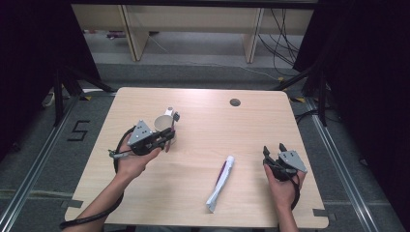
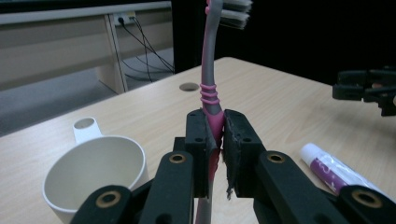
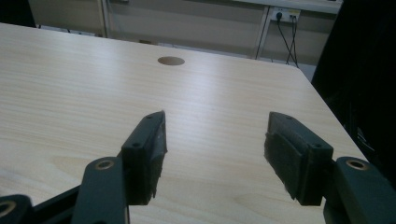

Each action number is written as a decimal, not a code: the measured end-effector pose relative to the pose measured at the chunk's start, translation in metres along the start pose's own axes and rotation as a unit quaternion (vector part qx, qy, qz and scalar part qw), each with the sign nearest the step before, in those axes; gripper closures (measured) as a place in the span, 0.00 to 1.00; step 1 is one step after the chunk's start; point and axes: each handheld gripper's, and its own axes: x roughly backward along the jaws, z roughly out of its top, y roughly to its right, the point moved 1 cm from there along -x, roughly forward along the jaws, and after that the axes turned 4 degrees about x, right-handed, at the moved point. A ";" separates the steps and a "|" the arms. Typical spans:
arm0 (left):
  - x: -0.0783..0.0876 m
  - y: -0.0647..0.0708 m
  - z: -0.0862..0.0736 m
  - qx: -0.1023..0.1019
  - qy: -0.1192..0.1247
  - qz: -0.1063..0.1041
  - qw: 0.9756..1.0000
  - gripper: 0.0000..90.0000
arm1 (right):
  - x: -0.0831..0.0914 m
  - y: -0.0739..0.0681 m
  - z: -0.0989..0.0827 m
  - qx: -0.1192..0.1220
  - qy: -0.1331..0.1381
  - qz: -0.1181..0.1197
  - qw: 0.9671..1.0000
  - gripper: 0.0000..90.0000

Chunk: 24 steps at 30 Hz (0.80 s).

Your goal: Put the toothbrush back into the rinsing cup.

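While the left gripper [image 2: 215,140] pinches a pink and grey plastic toothbrush [image 2: 209,84] by its handle, bristles upward, just beside a white plastic cup [image 2: 93,175] on the pale wooden table [image 1: 203,169], the right gripper [image 3: 215,154] rests spread apart, holding nothing, near a white and purple toothpaste tube [image 1: 222,181].

Even overhead light, soft glare on the table [image 3: 196,84], dark surroundings, slightly soft focus
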 end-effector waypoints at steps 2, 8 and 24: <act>0.001 -0.001 0.001 0.001 0.009 0.003 1.000 0.89 | 0.000 0.000 0.000 0.000 0.000 0.000 1.000 0.44; 0.003 -0.003 0.006 0.002 0.047 0.009 0.999 0.89 | 0.000 0.000 0.000 -0.001 0.000 0.000 1.000 0.44; 0.008 -0.010 0.022 0.006 0.102 0.024 0.994 0.89 | 0.000 0.000 0.000 0.000 0.000 0.000 1.000 0.44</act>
